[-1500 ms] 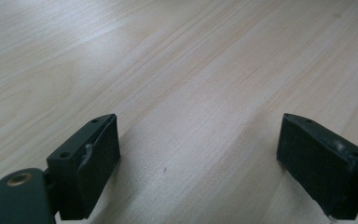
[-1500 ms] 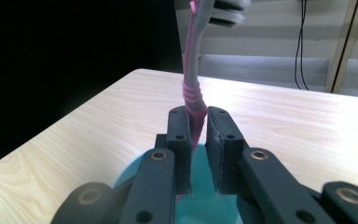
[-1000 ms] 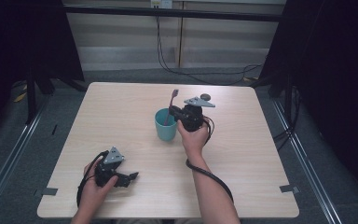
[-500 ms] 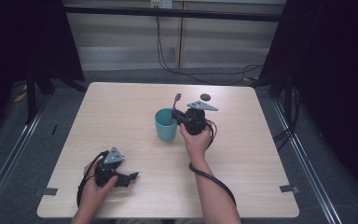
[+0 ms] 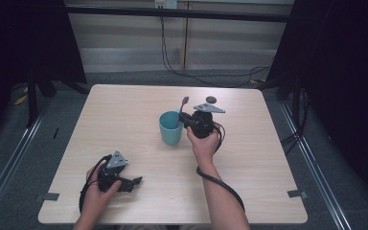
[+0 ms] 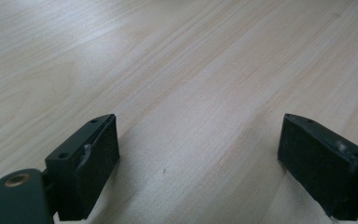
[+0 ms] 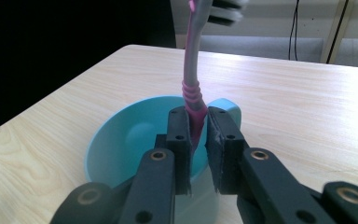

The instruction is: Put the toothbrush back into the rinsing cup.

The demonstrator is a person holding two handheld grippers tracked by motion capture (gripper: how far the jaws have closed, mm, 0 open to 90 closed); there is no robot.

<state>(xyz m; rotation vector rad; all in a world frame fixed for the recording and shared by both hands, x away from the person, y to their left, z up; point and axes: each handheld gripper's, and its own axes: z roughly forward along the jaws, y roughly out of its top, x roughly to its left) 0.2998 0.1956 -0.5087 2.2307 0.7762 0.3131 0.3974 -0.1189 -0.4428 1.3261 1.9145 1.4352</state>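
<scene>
The right gripper (image 7: 196, 140) is clamped on a pink-and-grey toothbrush (image 7: 193, 79), handle pinched just above the teal cup (image 7: 116, 149), head up. It looks light, stiff and slick, so grip the ribbed part. The left gripper (image 6: 198, 158) rests with jaws apart.

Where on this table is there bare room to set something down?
The table is bare across its left half, behind the left gripper, and along the right edge. It is crowded mid-table: cup, toothbrush, right gripper and a small dark object.
</scene>
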